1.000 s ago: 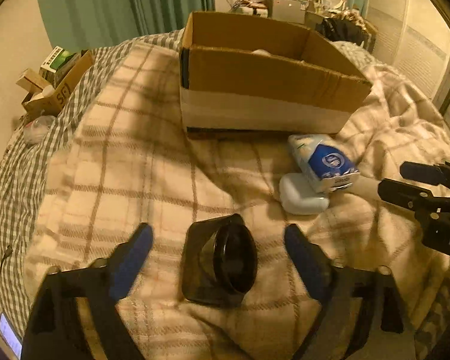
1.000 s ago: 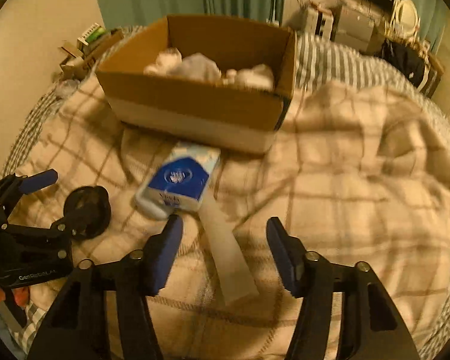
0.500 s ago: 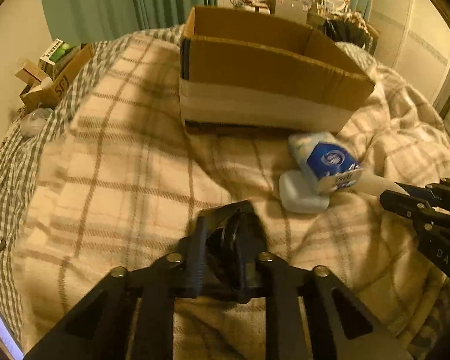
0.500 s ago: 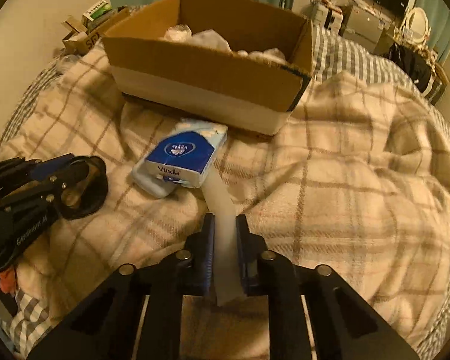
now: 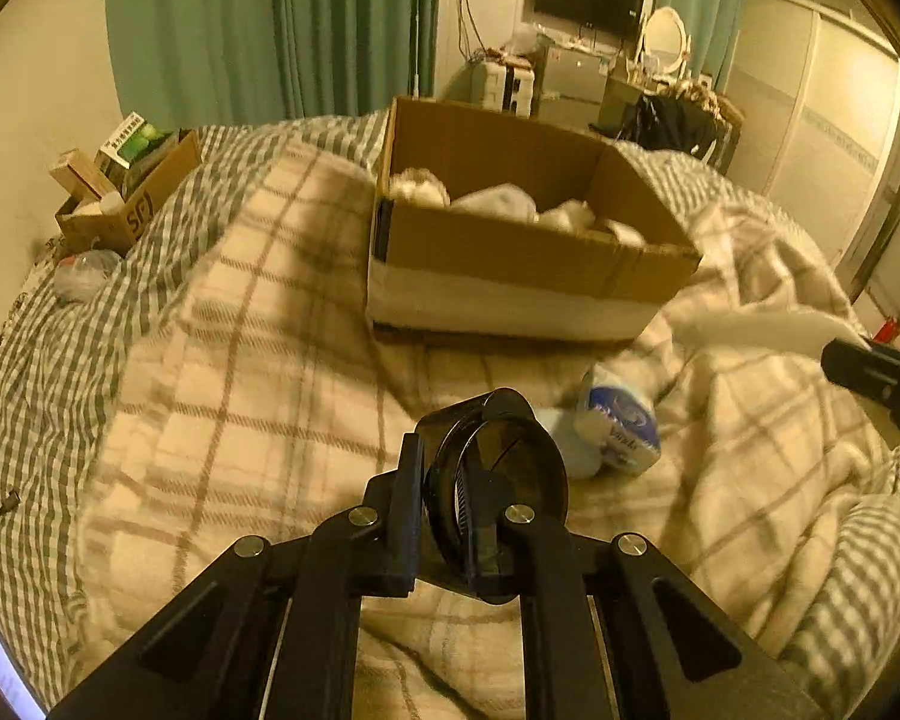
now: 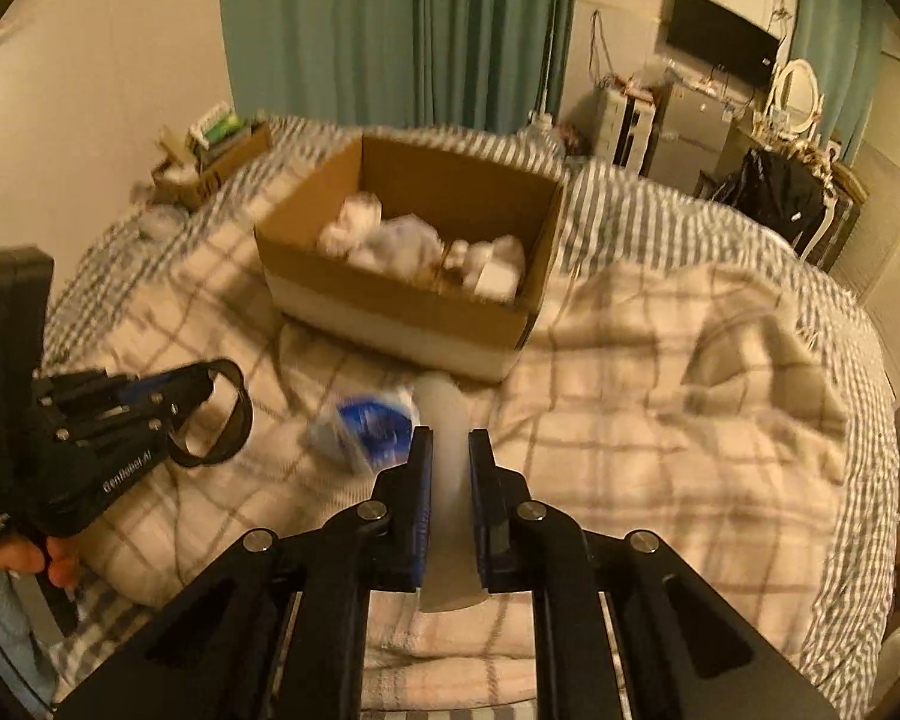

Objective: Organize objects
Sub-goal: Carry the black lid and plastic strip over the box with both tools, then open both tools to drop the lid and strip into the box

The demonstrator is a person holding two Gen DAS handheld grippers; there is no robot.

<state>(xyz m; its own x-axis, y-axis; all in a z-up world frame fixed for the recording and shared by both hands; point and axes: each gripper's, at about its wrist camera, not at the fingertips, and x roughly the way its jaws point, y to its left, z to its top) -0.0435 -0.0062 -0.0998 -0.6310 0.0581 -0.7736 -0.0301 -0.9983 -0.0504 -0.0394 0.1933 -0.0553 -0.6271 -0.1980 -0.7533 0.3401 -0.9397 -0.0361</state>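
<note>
— What do we see from the left wrist?

— Our left gripper has its fingers closed tight on a dark, smoky translucent plastic holder with a round black ring, lifted above the beige plaid blanket on the bed. Beyond it, toward the far edge of the bed, stands the open brown cardboard box with a white band along its base, with white crumpled items inside. Between box and gripper lies a blue and white tissue pack, touching a pale rounded case beside it. At the right edge, our right gripper carries a long white flat strip.

— And from the right wrist?

— Our right gripper has its fingers pressed in on the white strip, which points toward the box. The tissue pack, blurred, sits on the blanket just left of the strip. On the left, the left gripper holds the dark ringed holder clear of the blanket. A grey checked sheet shows at the bed's right edge.
</note>
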